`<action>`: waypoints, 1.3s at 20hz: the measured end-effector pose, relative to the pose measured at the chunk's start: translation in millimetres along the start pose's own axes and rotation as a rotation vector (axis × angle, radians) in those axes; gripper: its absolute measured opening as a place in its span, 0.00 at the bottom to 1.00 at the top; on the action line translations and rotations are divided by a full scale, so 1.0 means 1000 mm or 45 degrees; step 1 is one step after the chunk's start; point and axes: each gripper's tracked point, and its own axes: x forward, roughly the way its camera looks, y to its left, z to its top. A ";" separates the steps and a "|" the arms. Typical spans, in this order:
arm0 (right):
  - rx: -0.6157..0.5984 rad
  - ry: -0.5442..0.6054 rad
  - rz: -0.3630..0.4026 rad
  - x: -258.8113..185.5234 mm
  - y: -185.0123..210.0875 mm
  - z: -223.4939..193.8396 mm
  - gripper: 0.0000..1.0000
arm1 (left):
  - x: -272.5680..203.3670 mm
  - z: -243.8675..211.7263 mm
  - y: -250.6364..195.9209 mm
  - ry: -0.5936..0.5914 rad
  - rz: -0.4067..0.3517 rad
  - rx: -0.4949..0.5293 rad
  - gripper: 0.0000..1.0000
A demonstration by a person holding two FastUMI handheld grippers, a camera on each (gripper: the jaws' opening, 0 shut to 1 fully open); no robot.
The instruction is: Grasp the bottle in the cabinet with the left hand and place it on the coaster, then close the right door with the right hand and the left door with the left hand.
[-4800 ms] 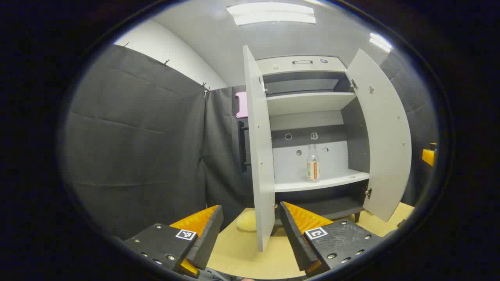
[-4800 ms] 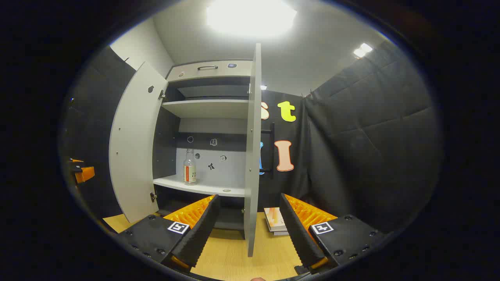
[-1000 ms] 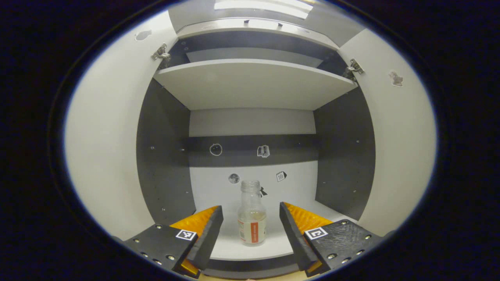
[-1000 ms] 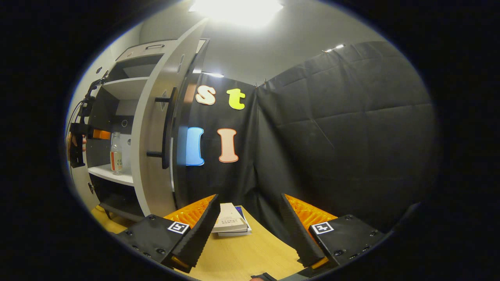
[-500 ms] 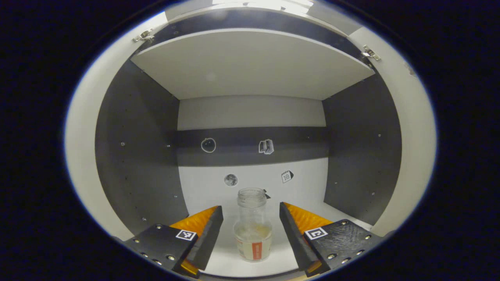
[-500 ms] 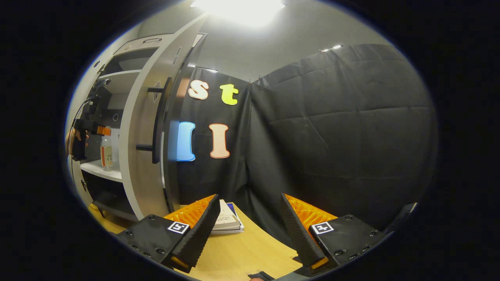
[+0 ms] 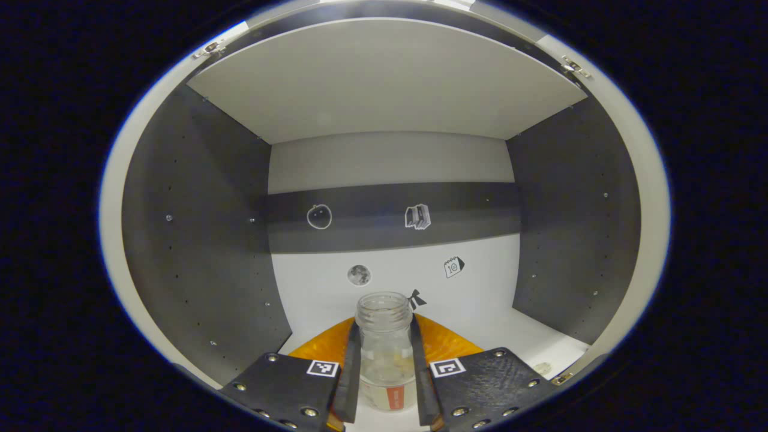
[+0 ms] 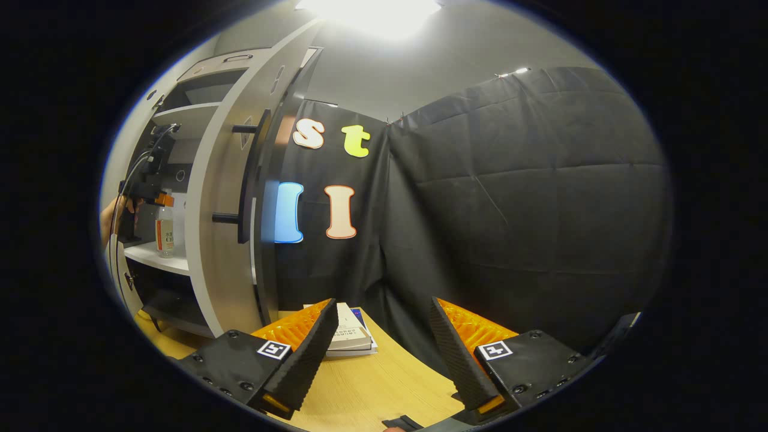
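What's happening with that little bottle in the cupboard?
A person is using two hand-held grippers. The left gripper has reached into the open cabinet and its fingers are pressed on both sides of the small clear bottle, which stands on the white shelf. The right gripper is open and holds nothing, above the wooden table near some books, beside the open right door. The bottle is not yet out.

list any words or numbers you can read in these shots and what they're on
"10": on the calendar sticker at the back of the cabinet.
Label on the bottle: too blurred to read.
Cover of the books: too small to read.
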 end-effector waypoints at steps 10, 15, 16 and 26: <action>0.028 -0.019 0.141 -0.008 -0.005 0.000 0.97 | -0.074 0.015 0.008 -0.026 0.040 -0.057 0.40; 0.031 -0.017 0.234 -0.016 -0.011 -0.005 0.97 | -0.121 0.016 0.004 -0.061 0.071 -0.047 0.40; 0.034 -0.019 0.250 -0.019 -0.012 -0.004 0.98 | -0.130 0.013 0.002 -0.058 0.073 -0.044 0.40; 0.073 -0.002 0.389 -0.034 -0.020 -0.019 0.97 | -0.209 -0.027 -0.030 -0.050 0.068 0.016 0.40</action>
